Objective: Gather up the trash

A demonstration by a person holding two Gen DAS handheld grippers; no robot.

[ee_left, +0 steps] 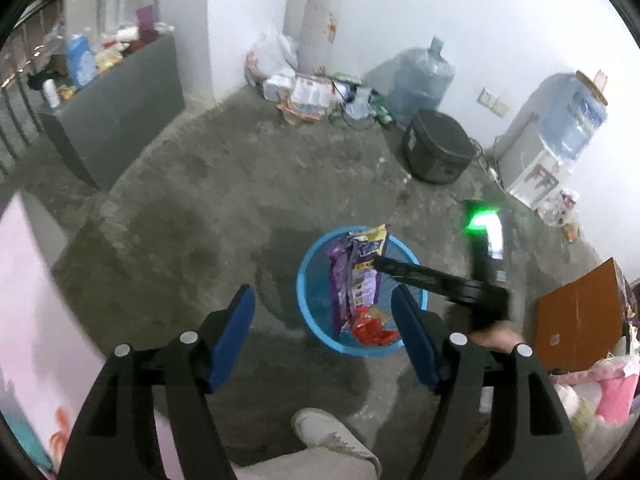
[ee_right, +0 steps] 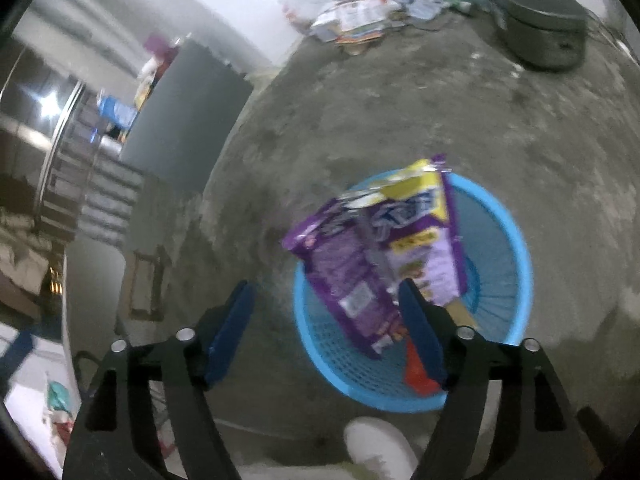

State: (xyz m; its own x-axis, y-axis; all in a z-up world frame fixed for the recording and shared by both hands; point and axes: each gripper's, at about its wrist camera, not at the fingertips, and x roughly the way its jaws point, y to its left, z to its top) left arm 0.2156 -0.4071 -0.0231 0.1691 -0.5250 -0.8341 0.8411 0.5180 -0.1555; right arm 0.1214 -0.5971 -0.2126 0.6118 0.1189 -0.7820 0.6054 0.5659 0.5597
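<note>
A blue mesh basket [ee_left: 310,320] stands on the concrete floor. A tall purple and yellow snack bag [ee_left: 354,272] leans upright in it, with a red wrapper [ee_left: 370,330] at its foot. My left gripper [ee_left: 324,336] hovers above the basket's near side, open, with nothing between its blue pads. The right gripper [ee_left: 400,270] reaches in from the right over the rim, close to the bag. In the right wrist view that gripper [ee_right: 326,334] is open above the basket [ee_right: 516,240]. The purple bag [ee_right: 360,280] lies just beyond its right pad and is not pinched.
Loose packaging litter [ee_left: 308,96] lies against the far wall by a pillar. Nearby are a water jug [ee_left: 424,76], a black cooker [ee_left: 436,148] and a water dispenser [ee_left: 560,136]. A grey cabinet [ee_left: 120,108] is at left, a cardboard box [ee_left: 576,316] at right. A person's white shoe [ee_left: 332,436] is below.
</note>
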